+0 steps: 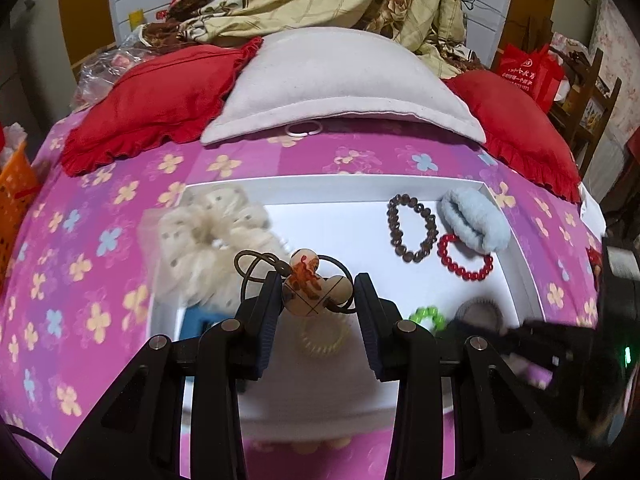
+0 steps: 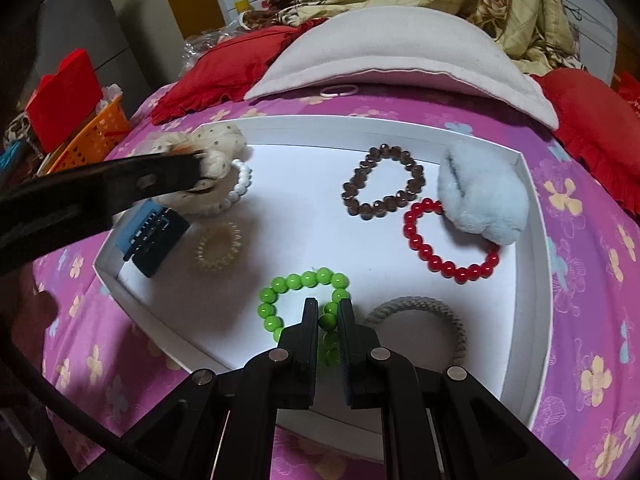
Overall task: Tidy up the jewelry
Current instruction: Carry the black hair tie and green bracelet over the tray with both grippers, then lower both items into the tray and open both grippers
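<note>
On the bed: you are working over a pink flowered bedsheet [image 2: 580, 360], with red ruffled cushions [image 1: 160, 100] and a pale pillow [image 1: 340, 80] lying beyond.
Tray: a shallow white cardboard box lid [image 2: 528, 264] is holding the jewelry; its low walls are standing all round.
Soft pieces: a fluffy pale-blue scrunchie [image 2: 480, 192] is sitting in the far right corner, touching the red glossy bead bracelet [image 2: 448, 240]; a cream dotted scrunchie [image 1: 208, 240] is lying at the far left.
Left gripper [image 1: 318, 296]: you are pinching a round cream charm on a thin brown elastic hair tie [image 1: 308, 284], half-spread jaws pressing its sides, above the tray's left half.
Right gripper [image 2: 328, 316]: you are nipping the bright green bead bracelet [image 2: 296, 292] with jaws nearly pressed together on one bead, at the tray's near edge.
Handling: those glassy beads are probably slippery and hard, the string limp, so the loop is likely dangling and swinging; gripping across one bead seems soundest. The charm looks light, its elastic floppy.
Room: the tray's middle is lying bare between the dark brown faceted bead bracelet [image 2: 384, 184] and a clear spiral hair coil [image 2: 220, 246]; the grey knitted hair band [image 2: 424, 316] is crowding your right side.
</note>
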The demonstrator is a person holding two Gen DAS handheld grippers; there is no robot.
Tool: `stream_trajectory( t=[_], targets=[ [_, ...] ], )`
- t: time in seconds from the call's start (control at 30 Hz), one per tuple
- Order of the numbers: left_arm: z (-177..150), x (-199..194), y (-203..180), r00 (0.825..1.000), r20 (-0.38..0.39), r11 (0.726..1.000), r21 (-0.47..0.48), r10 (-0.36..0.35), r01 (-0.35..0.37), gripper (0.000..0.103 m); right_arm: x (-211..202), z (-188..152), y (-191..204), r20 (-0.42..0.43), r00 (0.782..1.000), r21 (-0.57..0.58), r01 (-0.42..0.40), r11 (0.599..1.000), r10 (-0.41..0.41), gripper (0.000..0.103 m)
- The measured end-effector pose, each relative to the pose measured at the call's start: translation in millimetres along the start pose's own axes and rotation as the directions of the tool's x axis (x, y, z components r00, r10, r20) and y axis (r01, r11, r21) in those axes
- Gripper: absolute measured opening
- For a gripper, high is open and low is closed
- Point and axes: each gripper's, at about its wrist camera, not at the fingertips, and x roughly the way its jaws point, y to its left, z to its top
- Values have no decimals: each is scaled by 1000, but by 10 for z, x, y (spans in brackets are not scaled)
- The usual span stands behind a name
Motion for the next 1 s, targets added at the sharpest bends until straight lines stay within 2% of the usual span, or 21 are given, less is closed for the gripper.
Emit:
stream_trajectory(
  t=[0.4, 0.57, 0.73, 0.8, 0.83, 0.87, 0.93, 1.0],
  targets=[
    [201, 336, -62, 1000, -18, 1000, -6, 19, -19, 36, 118, 21, 62, -4, 998, 12, -60, 998, 60, 9],
    [237, 437, -19, 999, -35, 1000, -26, 2, -3, 36, 149, 25, 109, -10, 997, 3, -76, 997, 76, 9],
    [256, 536, -50, 999, -49, 1000, -25, -4, 2, 36, 87, -3, 22, -14, 997, 41, -79, 996, 80, 9],
    [273, 585, -73, 998, -60, 1000, -28, -5, 3, 36, 40, 16, -28, -14, 997, 60, -81, 995, 82, 18],
    [285, 603, -87, 998, -64, 1000, -27, -7, 5, 36, -8, 27, -58, -3, 997, 71, -83, 994, 83, 31],
    [300, 624, -102, 998, -66, 1000, -23, -6, 5, 36, -71, 33, -92, 20, 996, 85, -86, 993, 85, 40],
    [319, 663, -130, 998, -64, 1000, -14, 2, -3, 36, -172, 16, -145, 57, 995, 102, -86, 991, 81, 41],
    [312, 718, -130, 997, -80, 1000, -24, 0, -2, 36, -205, 5, -192, 58, 995, 122, -84, 989, 77, 41]
  ],
)
